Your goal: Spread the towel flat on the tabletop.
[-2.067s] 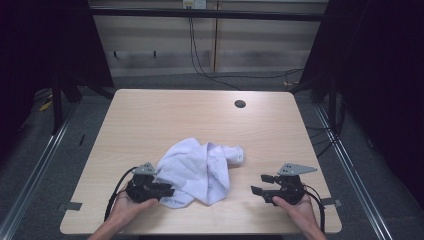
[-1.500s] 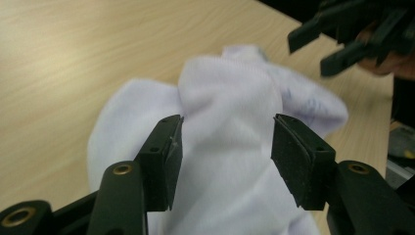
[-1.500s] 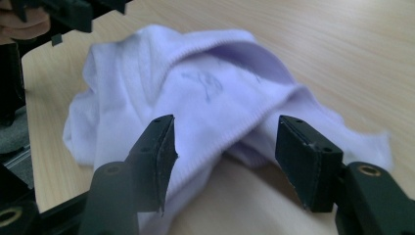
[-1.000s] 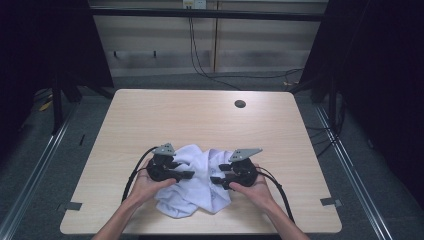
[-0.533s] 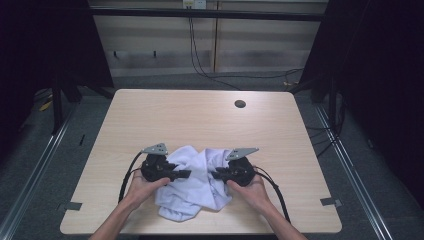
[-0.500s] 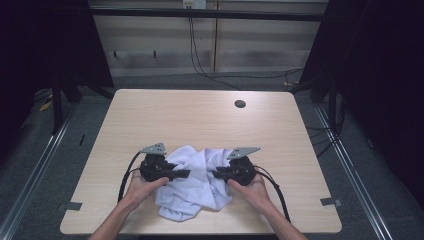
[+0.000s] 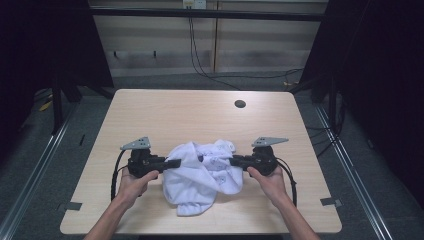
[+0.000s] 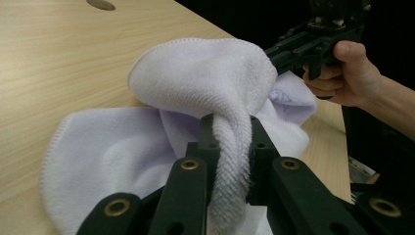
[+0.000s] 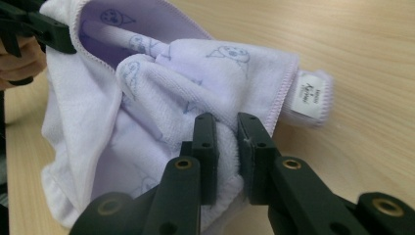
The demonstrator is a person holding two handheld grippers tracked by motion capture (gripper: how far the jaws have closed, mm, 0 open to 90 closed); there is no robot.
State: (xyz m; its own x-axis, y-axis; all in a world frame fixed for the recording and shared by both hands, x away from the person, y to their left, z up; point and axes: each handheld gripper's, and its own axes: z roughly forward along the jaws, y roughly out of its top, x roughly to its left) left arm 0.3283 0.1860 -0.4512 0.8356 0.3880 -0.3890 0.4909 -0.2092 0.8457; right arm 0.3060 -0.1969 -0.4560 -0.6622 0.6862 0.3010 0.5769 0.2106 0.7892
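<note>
**Towel pinched at 2 sides, lifted for spreading**

Nearest the person, both forearms came in from the table's front edge, 1 hand on each tool. The left gripper [image 7: 175, 162] pointed inward toward the middle; its jaws had just been closing and were clamped narrow on a rolled fold of the towel [image 7: 202, 175], the cloth squeezed between the pads in the left gripper view [image 8: 230, 161]. The right gripper [image 7: 235, 161] faced it from the other side, its jaws likewise narrow and pressing a thick bunch of the same towel [image 9: 147, 98], close to the corner with the sewn label [image 9: 309, 95].

The towel sat in the near middle of the table [image 7: 165, 110], bunched between the 2 tools. Its upper part hung raised from both grips, while the lower fold drooped toward the front edge and rested on the wood. Holding 2 opposite sides this way likely served to pull the cloth apart and open it flat; the grips looked to be on folds, not clean corners, so it might open unevenly.

Farther off, a dark round hole [image 7: 240, 104] marked the far part of the tabletop, well apart from the work.
</note>
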